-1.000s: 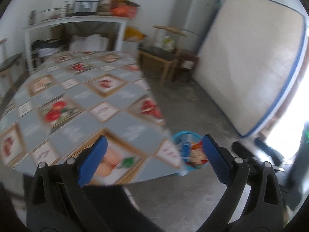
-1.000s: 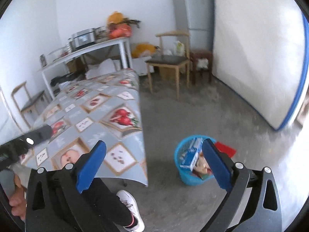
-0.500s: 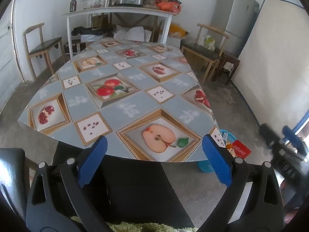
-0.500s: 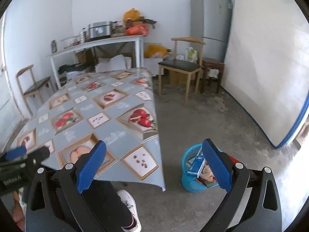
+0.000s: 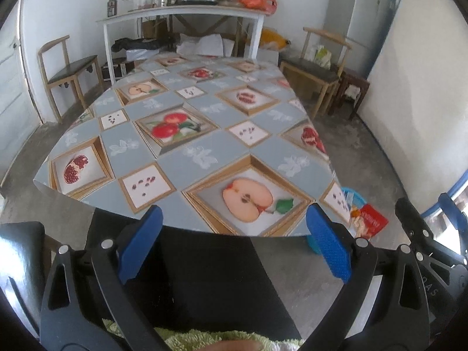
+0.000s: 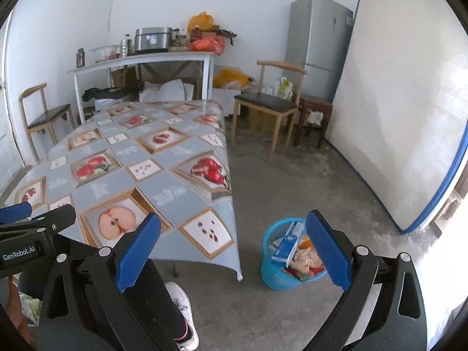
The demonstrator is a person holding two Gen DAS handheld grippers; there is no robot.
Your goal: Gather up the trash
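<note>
Both tools, left tool (image 5: 234,244) and right tool (image 6: 232,250), gape wide, holding nothing. Trash fills the blue basket (image 6: 270,276) on the floor beside the table (image 6: 163,187), nearer the right tool, ahead and slightly right.

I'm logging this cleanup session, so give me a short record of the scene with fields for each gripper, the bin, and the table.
left gripper: open, holding nothing, over the near table edge
right gripper: open, holding nothing, aimed at the floor beside the table
bin: blue basket on the floor by the table's corner, filled with boxes and wrappers
table: fruit-print cloth, no trash visible on it
</note>
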